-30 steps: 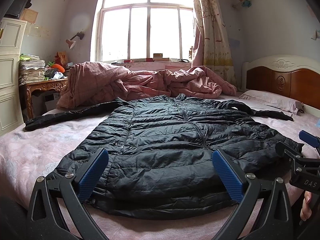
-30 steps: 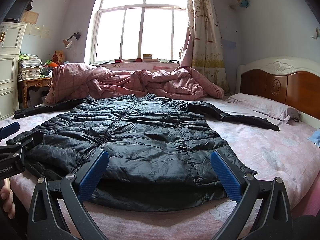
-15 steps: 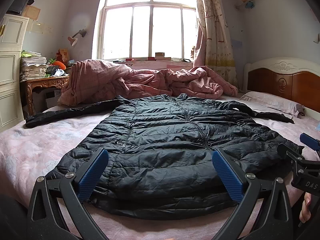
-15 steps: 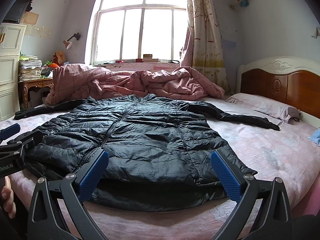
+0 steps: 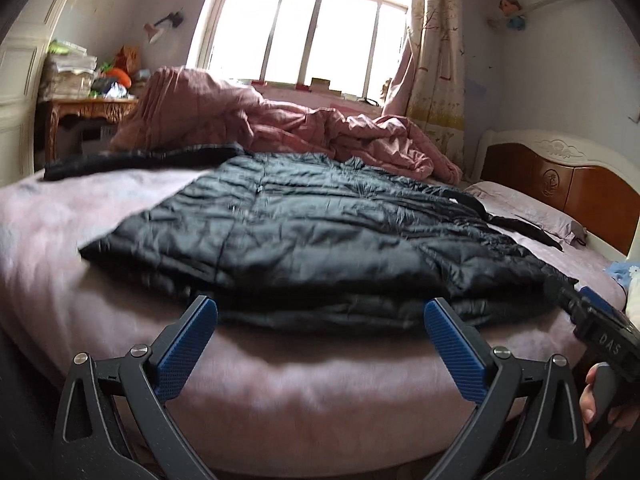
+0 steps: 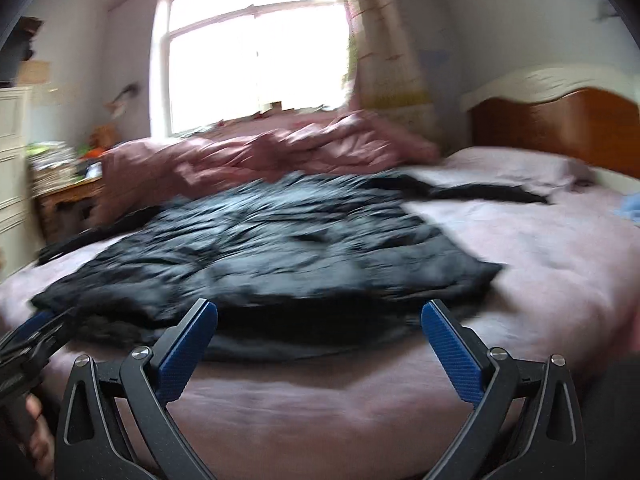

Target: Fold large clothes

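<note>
Both my grippers have pulled back from the jacket [image 5: 320, 236], which lies flat on the bed [image 5: 280, 384]; left [image 5: 320, 332] and right [image 6: 318, 330] fingers spread wide, empty. "DAS" marks the right gripper.

Jacket [image 5: 320, 236] lies on bed [image 5: 60, 216], quilt [image 5: 280, 128] behind it.
</note>
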Demonstrator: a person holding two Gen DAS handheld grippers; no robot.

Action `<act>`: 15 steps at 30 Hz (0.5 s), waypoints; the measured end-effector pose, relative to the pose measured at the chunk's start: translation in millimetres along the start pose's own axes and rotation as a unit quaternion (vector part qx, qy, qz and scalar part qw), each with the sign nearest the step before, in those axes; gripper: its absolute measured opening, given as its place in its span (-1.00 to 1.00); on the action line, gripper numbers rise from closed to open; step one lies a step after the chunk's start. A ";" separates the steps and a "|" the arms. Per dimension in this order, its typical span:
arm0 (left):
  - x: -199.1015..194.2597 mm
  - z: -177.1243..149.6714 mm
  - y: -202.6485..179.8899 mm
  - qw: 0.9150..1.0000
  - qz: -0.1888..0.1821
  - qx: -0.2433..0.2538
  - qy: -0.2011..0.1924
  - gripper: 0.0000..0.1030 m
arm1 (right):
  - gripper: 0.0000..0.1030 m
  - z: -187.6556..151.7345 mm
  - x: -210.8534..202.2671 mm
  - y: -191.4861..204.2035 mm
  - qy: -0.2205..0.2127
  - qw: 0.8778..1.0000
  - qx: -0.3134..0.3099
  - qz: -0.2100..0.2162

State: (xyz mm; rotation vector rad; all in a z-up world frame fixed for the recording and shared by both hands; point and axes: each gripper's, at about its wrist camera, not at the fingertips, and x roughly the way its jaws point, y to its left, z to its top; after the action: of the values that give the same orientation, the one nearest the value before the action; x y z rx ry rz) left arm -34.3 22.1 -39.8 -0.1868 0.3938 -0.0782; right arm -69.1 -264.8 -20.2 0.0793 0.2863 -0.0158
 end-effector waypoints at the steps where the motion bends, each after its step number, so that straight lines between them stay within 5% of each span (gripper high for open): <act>1: 0.8 -1.6 0.6 1.000 -0.005 -0.004 0.006 0.99 | 1.00 -0.6 1.0 -0.2 0.004 1.000 0.002 0.009; 7: 11.1 -7.7 6.7 0.999 0.010 -0.030 0.034 0.96 | 0.72 -9.5 26.2 -14.0 0.085 0.991 0.062 0.078; 11: 12.5 -6.1 10.9 0.998 -0.006 -0.046 0.035 0.93 | 0.71 -12.4 33.3 -24.0 0.105 0.984 0.093 0.109; 15: 20.8 3.1 25.0 0.993 -0.029 -0.095 0.056 0.19 | 0.60 -7.2 52.3 -35.1 0.132 0.969 0.142 0.150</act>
State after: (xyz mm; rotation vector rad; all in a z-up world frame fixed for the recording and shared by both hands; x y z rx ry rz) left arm -12.9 44.8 -49.6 -0.3834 0.5088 -0.1096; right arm -21.8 -299.4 -44.6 0.4117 0.5349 0.2570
